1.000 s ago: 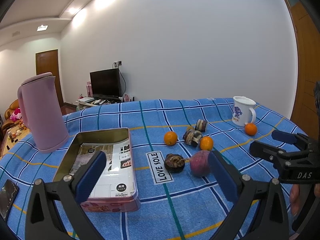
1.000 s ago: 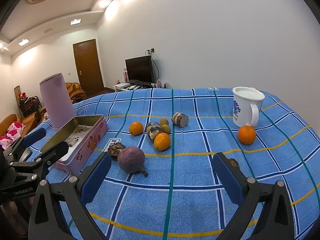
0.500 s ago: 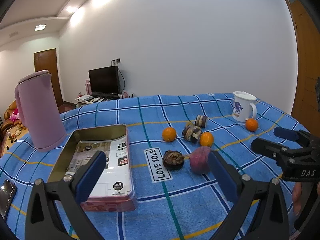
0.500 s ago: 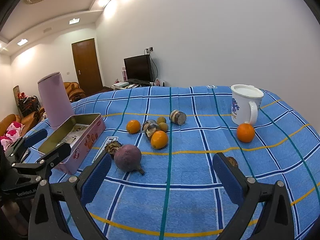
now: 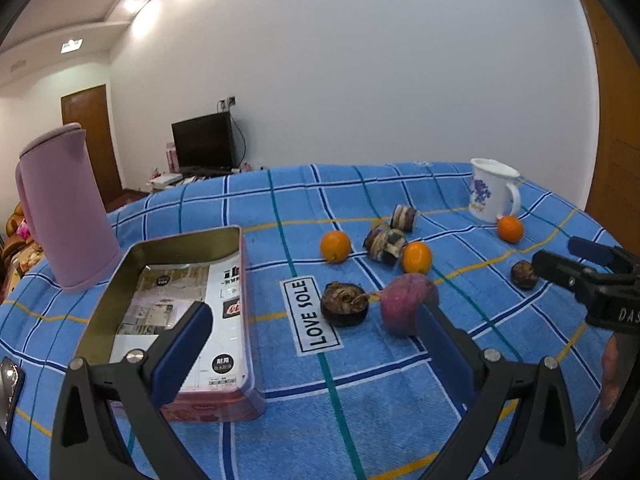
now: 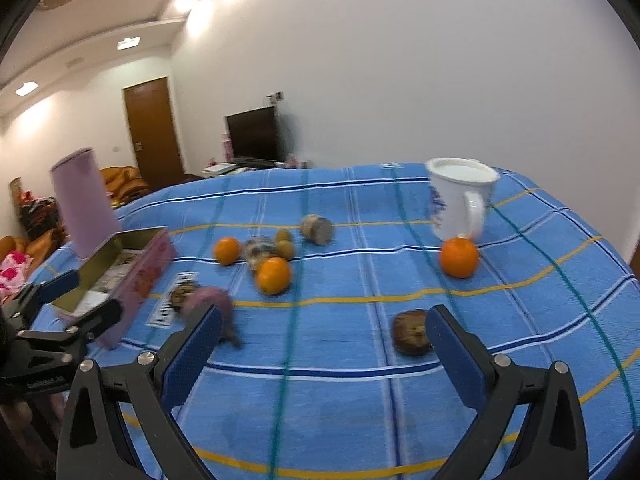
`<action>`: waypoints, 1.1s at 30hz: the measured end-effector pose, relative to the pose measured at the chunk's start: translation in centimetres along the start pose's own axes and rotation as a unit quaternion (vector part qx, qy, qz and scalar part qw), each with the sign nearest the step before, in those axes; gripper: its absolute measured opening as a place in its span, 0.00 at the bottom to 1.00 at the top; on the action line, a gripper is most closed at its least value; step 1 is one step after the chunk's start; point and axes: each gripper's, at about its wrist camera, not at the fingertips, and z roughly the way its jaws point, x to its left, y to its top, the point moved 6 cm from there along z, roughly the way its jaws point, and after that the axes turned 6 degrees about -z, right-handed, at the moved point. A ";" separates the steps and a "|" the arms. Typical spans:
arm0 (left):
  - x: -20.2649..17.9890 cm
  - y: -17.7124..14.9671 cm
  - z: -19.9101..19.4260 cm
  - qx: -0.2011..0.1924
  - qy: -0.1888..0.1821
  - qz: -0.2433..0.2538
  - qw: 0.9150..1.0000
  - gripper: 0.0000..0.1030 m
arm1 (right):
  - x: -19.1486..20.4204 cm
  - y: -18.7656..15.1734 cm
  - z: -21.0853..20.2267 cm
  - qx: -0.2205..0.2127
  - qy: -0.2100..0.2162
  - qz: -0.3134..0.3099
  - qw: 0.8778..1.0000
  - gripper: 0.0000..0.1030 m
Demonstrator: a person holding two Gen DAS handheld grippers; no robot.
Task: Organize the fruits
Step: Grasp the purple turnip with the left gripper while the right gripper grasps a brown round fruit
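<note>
Blue checked cloth (image 5: 360,420) with white, navy, teal and yellow lines. Pink jug (image 5: 66,216). Pink tin (image 5: 224,404), gold inside. Orange fruit (image 5: 335,246). Purple root (image 5: 404,302). White mug (image 6: 460,200), blue print. Blue-padded fingers (image 6: 192,354).

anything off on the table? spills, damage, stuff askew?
No spills or damage visible. The fruit is scattered loose on the cloth: one orange sits apart against the mug, and one dark round fruit lies alone near the right gripper. The tin holds only printed paper, no fruit.
</note>
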 end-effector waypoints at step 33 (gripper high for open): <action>-7.7 -0.7 8.1 0.129 -0.061 0.057 0.988 0.56 | -6.0 -3.1 7.3 0.165 -0.010 0.041 0.985 0.48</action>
